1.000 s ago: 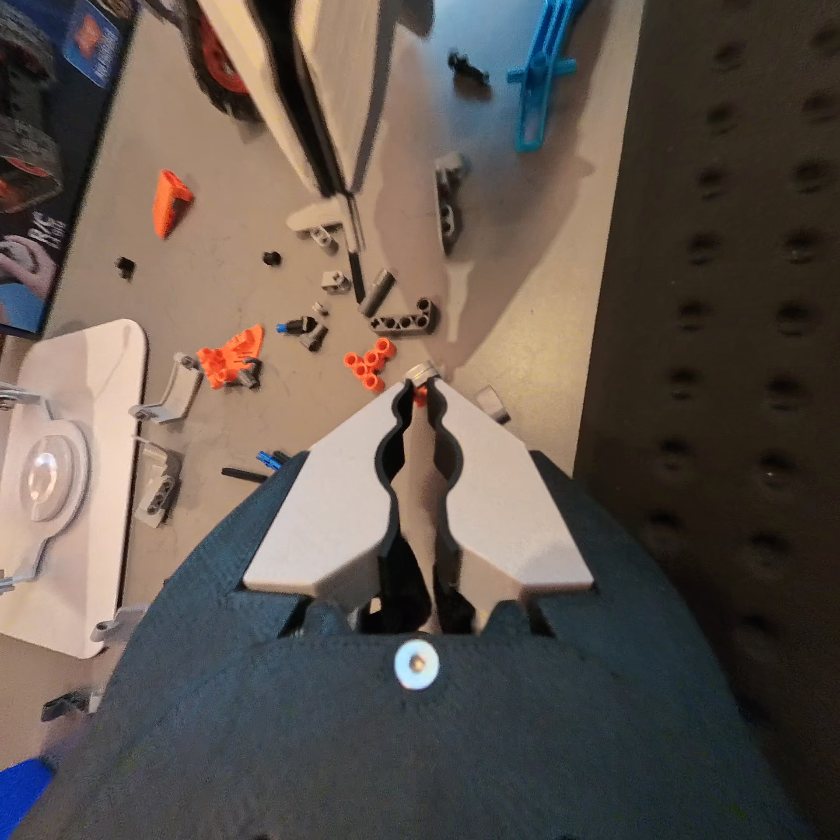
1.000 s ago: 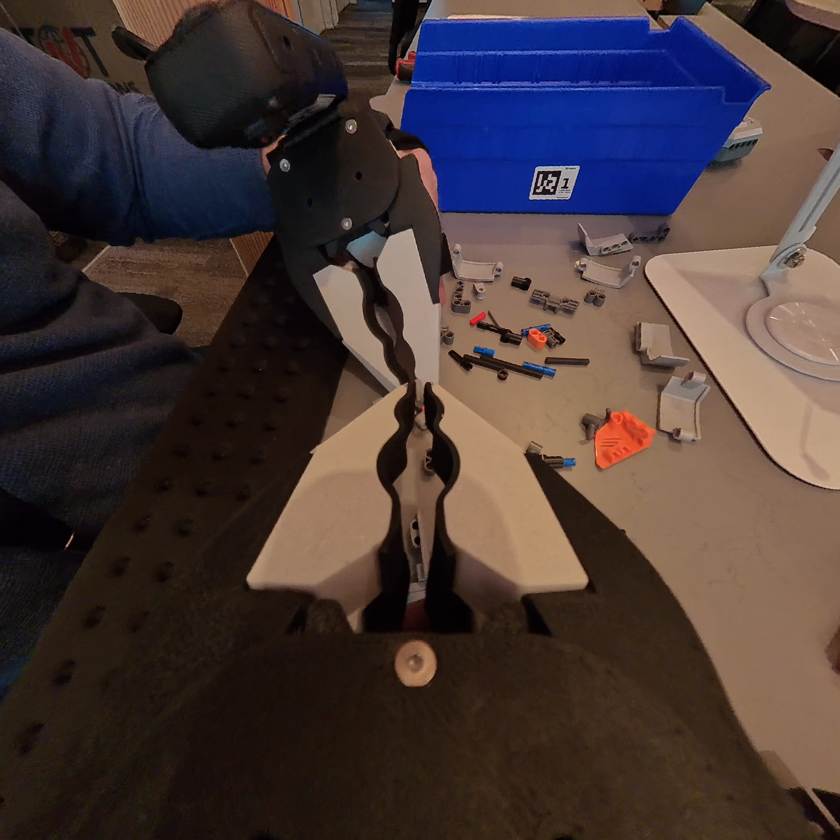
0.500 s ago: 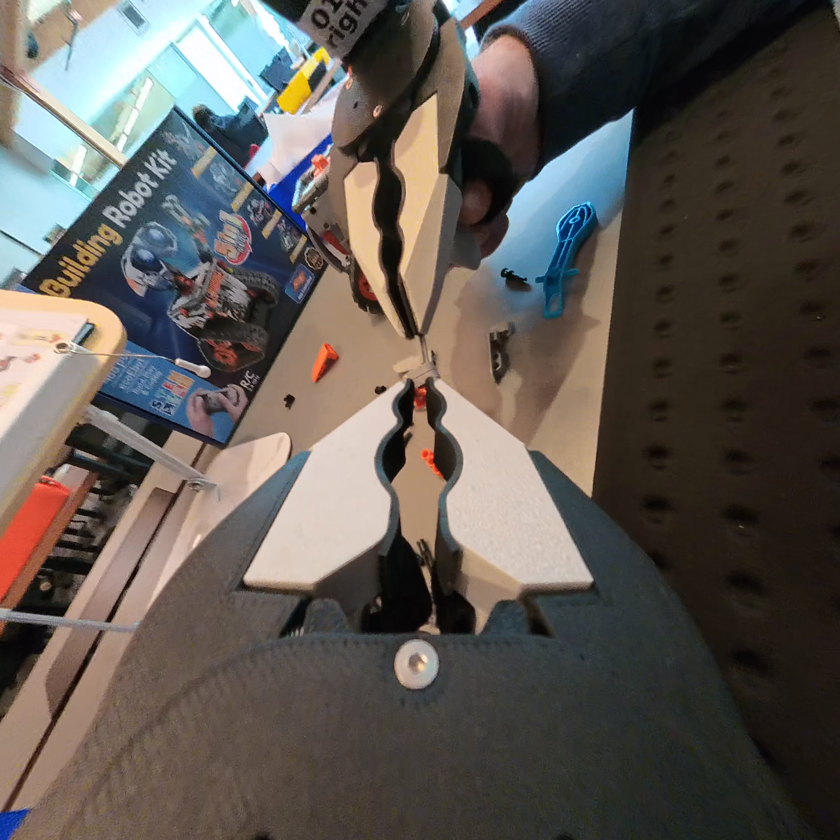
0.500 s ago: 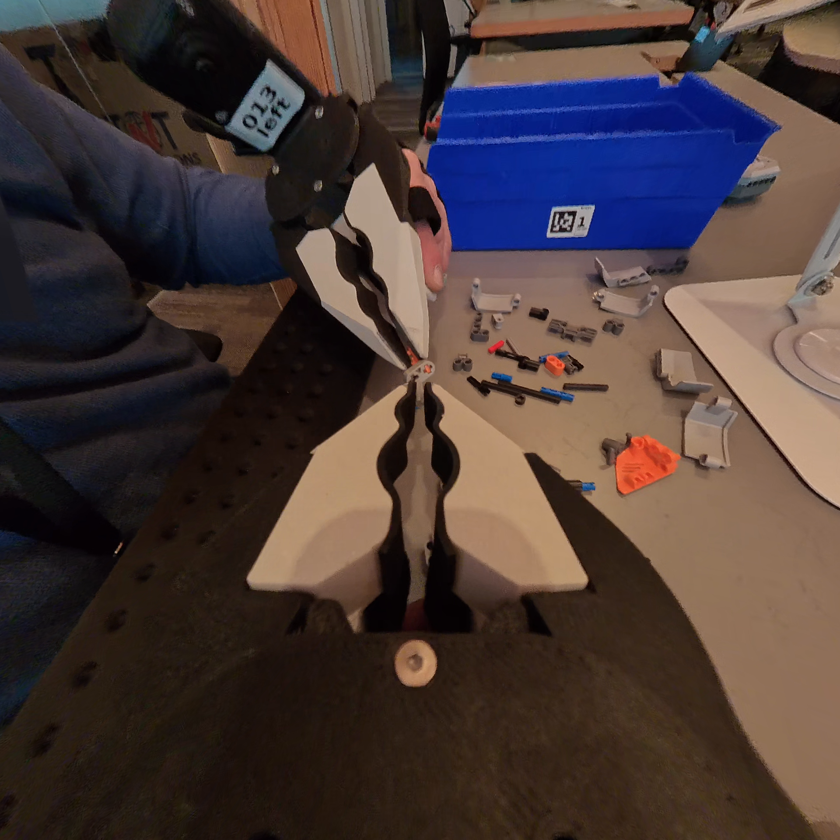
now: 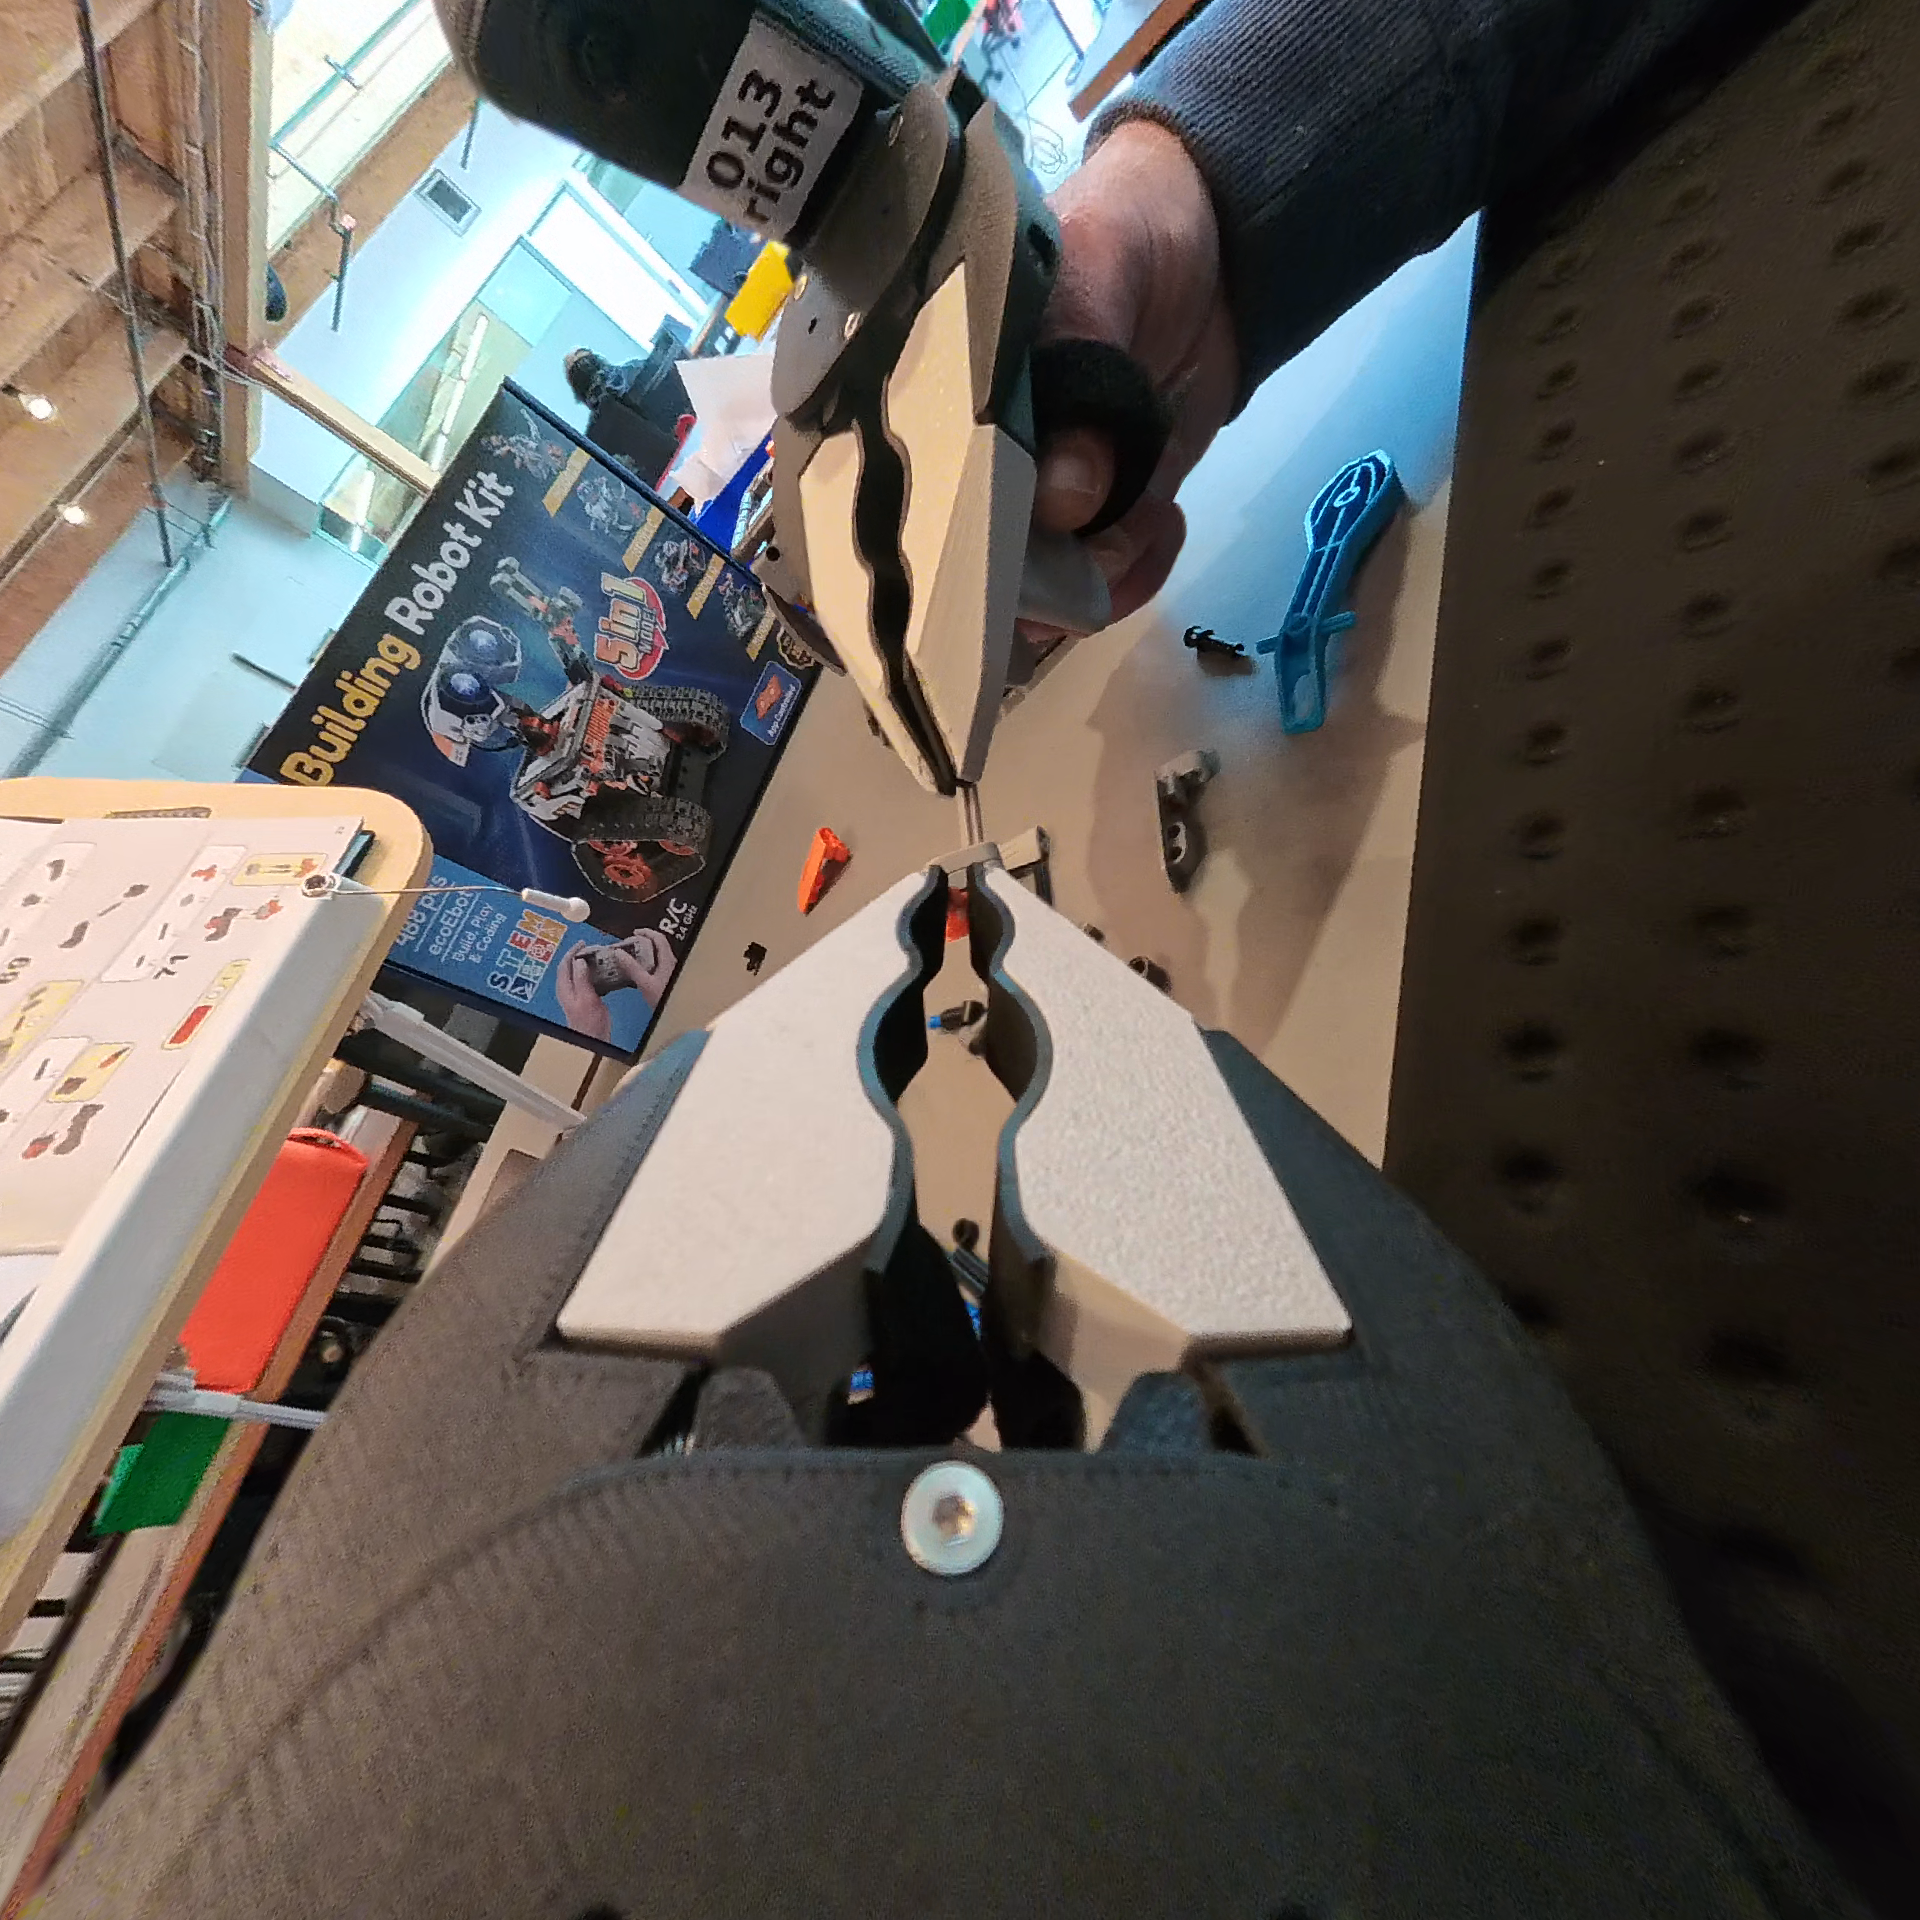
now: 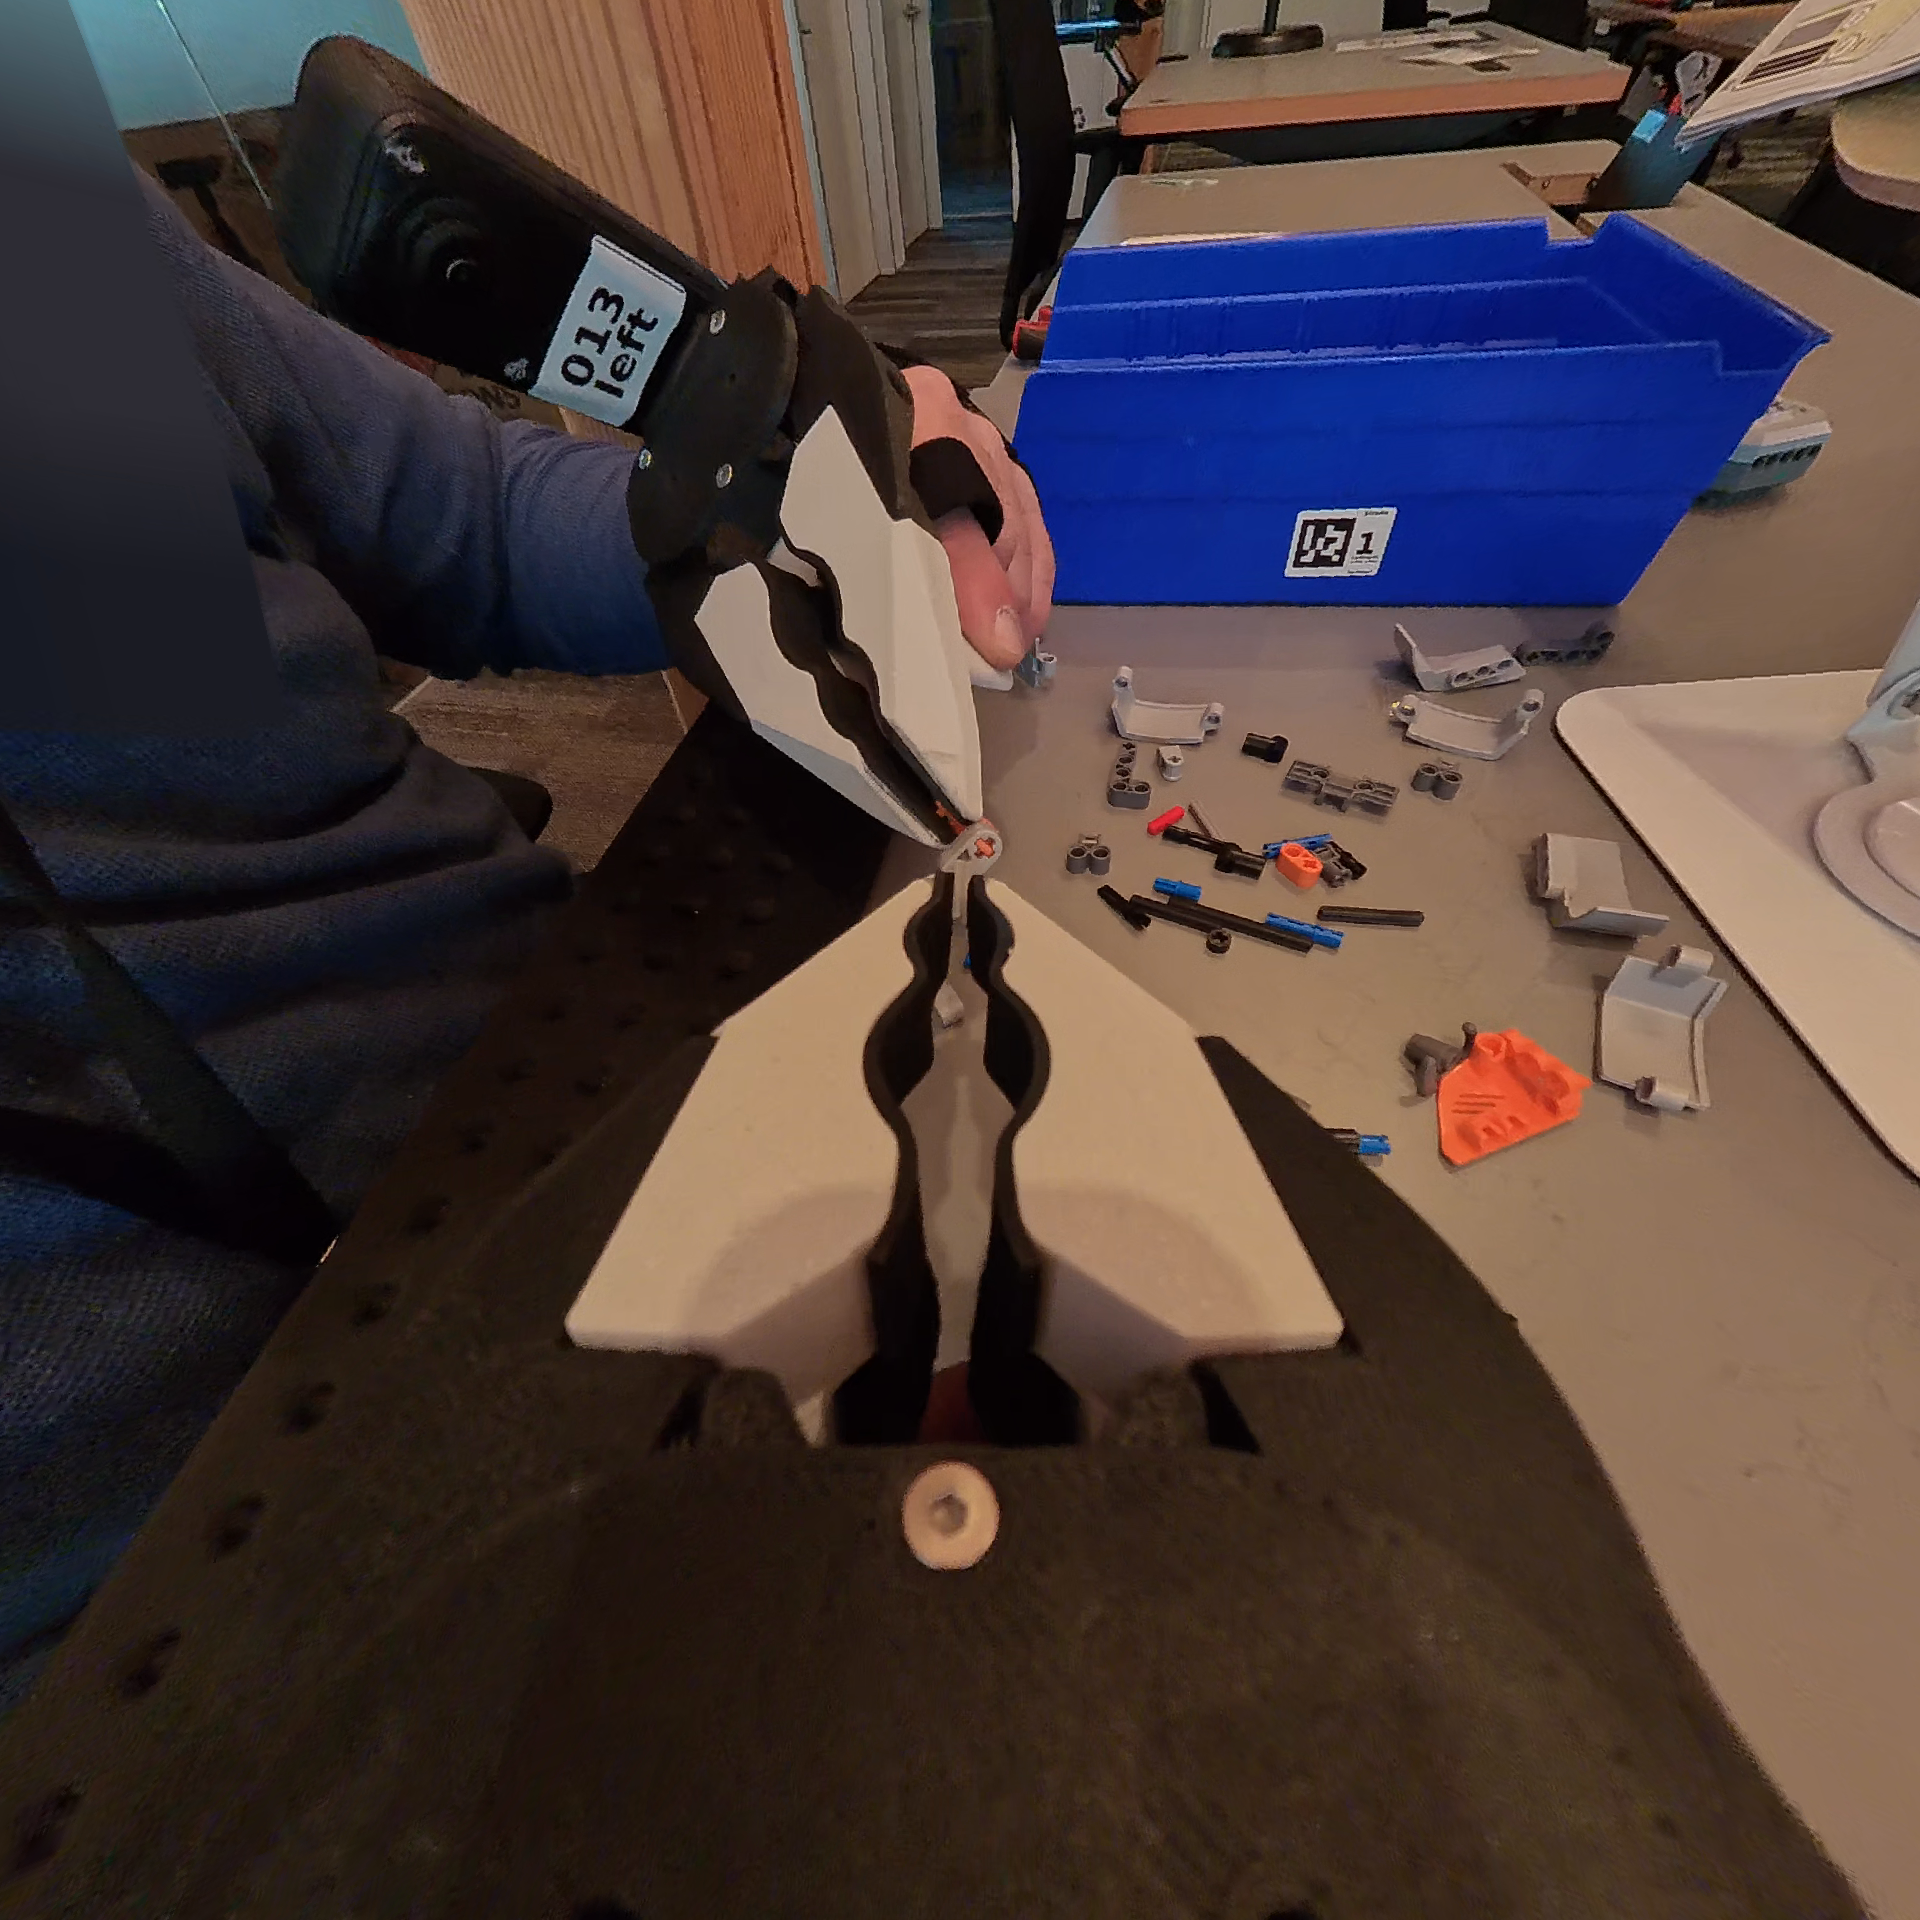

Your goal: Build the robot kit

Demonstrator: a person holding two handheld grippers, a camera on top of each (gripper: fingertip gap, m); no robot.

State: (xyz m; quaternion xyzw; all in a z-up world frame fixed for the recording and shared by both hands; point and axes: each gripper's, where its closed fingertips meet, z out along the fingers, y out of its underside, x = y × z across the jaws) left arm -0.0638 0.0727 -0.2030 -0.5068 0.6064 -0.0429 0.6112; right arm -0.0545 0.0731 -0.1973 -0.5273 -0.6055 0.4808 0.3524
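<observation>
My left gripper (image 5: pixel 961 883) is shut on a small grey connector piece (image 5: pixel 992 854) with an orange pin (image 5: pixel 954 916) between its tips. My right gripper (image 6: pixel 961 899) is shut on a thin light-grey beam (image 6: pixel 951 940) seen edge-on. The two grippers meet tip to tip above the table edge. The beam's round end (image 6: pixel 966 847) with the orange pin (image 6: pixel 984 849) sits right at the left gripper's (image 6: pixel 951 826) tips. In the left wrist view the right gripper (image 5: pixel 951 779) comes down from above, a thin grey strip (image 5: pixel 971 816) joining it to the connector.
A grey table (image 6: pixel 1558 1299) holds loose grey, black, blue and orange parts, an orange panel (image 6: pixel 1507 1101), a blue bin (image 6: pixel 1403 436) and a white stand base (image 6: pixel 1714 810). A black perforated mat (image 5: pixel 1662 727), a blue tool (image 5: pixel 1330 582) and a kit box (image 5: pixel 520 779) lie nearby.
Both grippers have risen from low over the table and tilted up, staying shut and tip to tip. The left wrist view now looks across the room instead of down at the parts.
</observation>
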